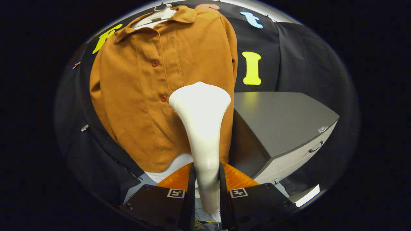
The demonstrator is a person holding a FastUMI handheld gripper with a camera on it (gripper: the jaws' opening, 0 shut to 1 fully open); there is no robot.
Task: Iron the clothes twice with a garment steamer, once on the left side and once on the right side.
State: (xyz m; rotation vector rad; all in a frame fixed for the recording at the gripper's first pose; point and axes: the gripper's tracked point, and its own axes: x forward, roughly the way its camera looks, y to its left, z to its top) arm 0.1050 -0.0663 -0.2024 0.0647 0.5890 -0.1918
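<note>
- Gripper view: my gripper (207, 179), at bottom centre, has both fingers clamped on the neck of the one white garment steamer (201, 128).
- The steamer head, at frame centre, lies against one brown shirt (141, 96), which hangs on a hanger (159, 14) in the upper left; I count two buttons.
- One grey table (282, 122) sits right of the shirt.

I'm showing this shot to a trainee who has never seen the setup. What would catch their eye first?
First the white steamer, clamped by its handle between the gripper's jaws, its wide head rising just ahead of them. Right behind it hangs a brown buttoned shirt on a hanger, the head over its lower front. Beside the shirt stands a grey cabinet with a drawer.
</note>
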